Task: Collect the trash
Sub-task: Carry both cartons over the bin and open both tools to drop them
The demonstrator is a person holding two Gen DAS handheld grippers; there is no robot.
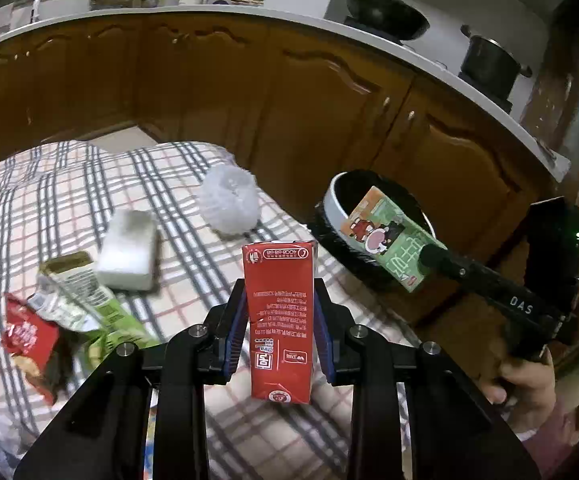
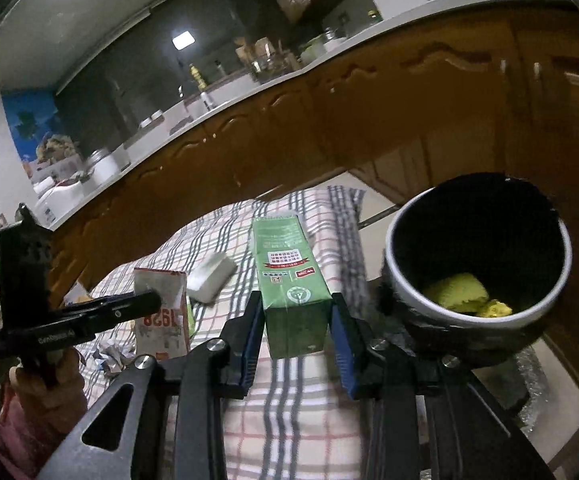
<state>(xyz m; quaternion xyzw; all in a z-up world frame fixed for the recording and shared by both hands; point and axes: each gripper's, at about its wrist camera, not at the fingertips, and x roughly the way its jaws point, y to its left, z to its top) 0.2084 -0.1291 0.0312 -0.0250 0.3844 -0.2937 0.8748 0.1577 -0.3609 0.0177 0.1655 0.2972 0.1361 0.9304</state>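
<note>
Checked cloth [image 1: 89,200], blurred wrappers [image 1: 69,312]; bin [image 2: 477,312] depths dark.

A black wok [image 1: 385,14] and pot [image 1: 489,62] sit on the counter [image 1: 209,10] (perhaps a stovetop).

Glossy brown cabinet doors [image 1: 217,80] run beneath a pale worktop [image 1: 193,10]; a black wok [image 1: 385,14] and pot [image 1: 489,62] sit above; ceiling light [image 2: 183,40] glows.

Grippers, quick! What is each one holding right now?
Left gripper: shut on the red carton.
Right gripper: shut on the green carton.
</note>
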